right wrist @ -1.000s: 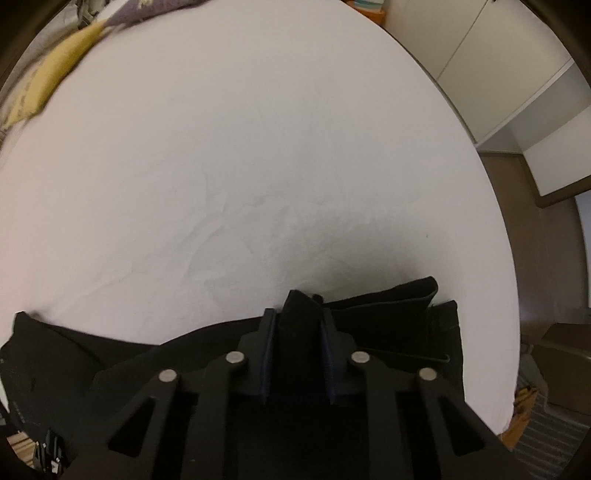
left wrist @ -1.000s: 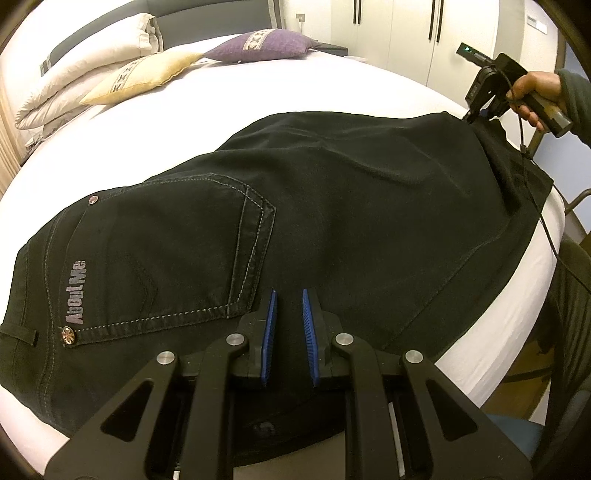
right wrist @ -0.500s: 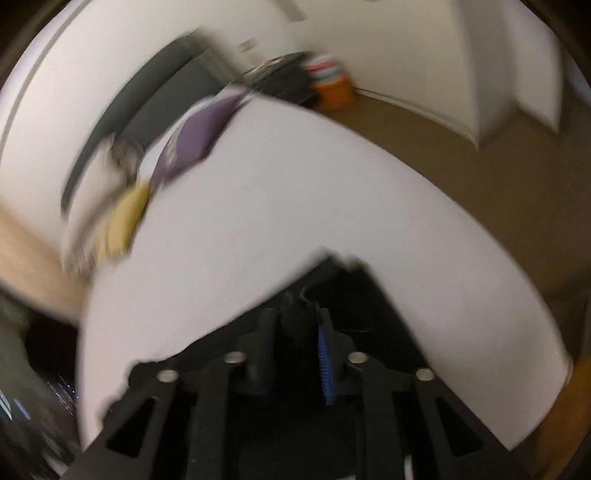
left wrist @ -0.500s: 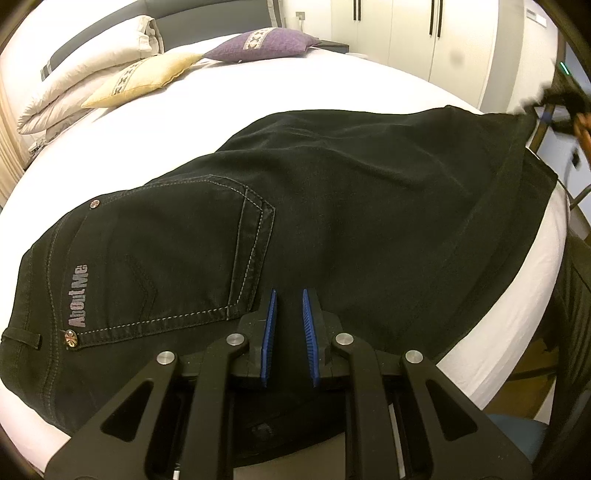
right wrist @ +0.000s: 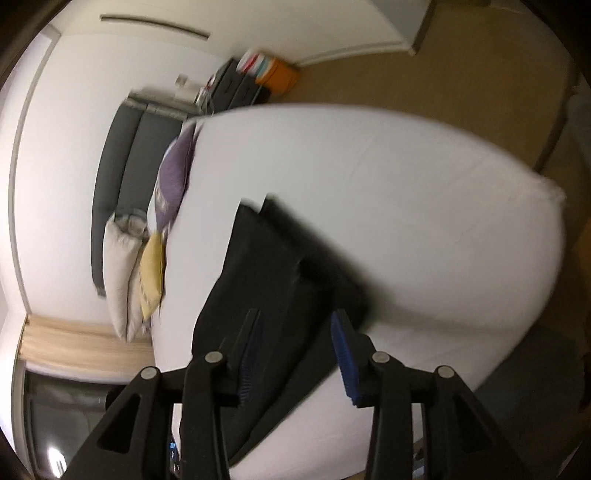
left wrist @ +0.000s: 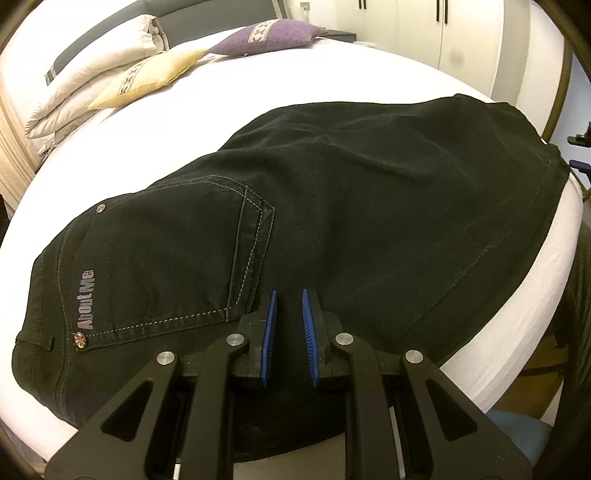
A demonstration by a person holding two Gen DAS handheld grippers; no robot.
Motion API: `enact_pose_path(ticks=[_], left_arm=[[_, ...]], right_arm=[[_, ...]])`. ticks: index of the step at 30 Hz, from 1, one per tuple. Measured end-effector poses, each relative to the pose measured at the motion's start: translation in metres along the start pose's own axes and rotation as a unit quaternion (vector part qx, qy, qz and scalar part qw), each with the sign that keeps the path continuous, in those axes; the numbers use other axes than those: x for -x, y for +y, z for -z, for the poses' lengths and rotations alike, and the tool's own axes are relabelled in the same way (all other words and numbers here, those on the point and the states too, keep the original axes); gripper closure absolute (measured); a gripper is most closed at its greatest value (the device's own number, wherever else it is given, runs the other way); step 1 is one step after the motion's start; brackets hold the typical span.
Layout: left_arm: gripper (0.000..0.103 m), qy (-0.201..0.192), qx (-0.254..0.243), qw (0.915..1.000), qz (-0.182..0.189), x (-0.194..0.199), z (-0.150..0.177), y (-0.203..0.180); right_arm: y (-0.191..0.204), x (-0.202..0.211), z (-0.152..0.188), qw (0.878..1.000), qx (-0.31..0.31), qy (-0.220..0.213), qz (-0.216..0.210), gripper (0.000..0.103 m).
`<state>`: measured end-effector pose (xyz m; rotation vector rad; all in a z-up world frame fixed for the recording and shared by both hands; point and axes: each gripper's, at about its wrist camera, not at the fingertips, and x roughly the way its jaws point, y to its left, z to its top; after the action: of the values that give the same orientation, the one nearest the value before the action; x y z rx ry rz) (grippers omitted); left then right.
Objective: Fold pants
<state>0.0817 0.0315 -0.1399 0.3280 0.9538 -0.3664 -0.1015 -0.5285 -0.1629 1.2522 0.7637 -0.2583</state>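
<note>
The right claw [right wrist: 297, 350], clamped on the pants' hem a second ago, has let go and swung off to the side, its view now rolled so the bed [right wrist: 406, 206] runs sideways across the frame; its jaws are opening, and the blurred dark cloth seen between the blue pads is not pressed by them. In the left wrist view the hand that held that claw at the far hem has gone, leaving only a sliver of the claw at the right edge. The black pants [left wrist: 332, 206] lie flat on the white bed, long axis running from the waistband at lower left, near the camera, to the leg hems at upper right by the mattress edge. The back pocket [left wrist: 177, 258], lettered "About Me", faces up. The left claw [left wrist: 288, 336] has kept its place at the near edge of the pants, jaws nearly closed; whether they pinch the fabric cannot be told. Beyond the pants, well apart, a white pillow [left wrist: 92, 77], a yellow cushion [left wrist: 147, 77] and a purple cushion [left wrist: 269, 35] rest against the grey headboard [right wrist: 122, 166]. White wardrobe doors [left wrist: 424, 29] stand behind the bed.
</note>
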Motion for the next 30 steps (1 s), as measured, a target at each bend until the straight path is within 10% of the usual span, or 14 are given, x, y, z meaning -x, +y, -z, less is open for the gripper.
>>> enact_pose_path(ticks=[14,18,30], left_arm=[[0.089,-0.007,0.013,0.9999,-0.002,-0.001,0.002,0.002],[0.089,-0.008,0.014,0.9999,-0.003,0.000,0.003,0.003],[0.089,0.000,0.004,0.9997,-0.023,0.001,-0.003,-0.008]], right_arm=[[-0.006,-0.030,0.013,0.998,-0.057,0.019,-0.004,0.061],[-0.006,-0.037,0.011,0.999,-0.046,0.019,-0.009,0.095],[-0.009,-0.012,0.028,1.000,-0.010,-0.025,0.002,0.098]])
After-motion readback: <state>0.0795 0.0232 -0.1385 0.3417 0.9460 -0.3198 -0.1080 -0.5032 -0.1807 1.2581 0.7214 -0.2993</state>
